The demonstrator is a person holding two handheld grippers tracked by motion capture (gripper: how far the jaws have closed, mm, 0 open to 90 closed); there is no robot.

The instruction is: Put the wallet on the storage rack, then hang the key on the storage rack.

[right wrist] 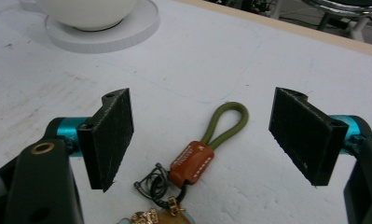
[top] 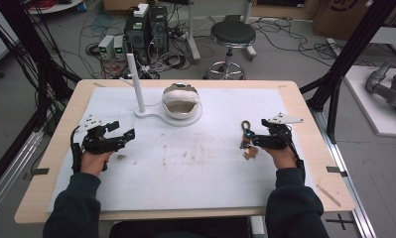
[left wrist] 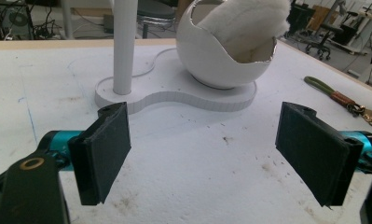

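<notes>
Two open grippers: we are hovering the right gripper (right wrist: 200,140) over the keychain (right wrist: 204,151) near the table's (top: 304,148) right edge, jaws spread wide, gripping nothing. We judge closing squarely across the brown tab best. The left gripper (left wrist: 202,151) is idling, spread. Toward the far edge, the bowl (left wrist: 221,51) is holding white stuffing (left wrist: 244,23).
</notes>
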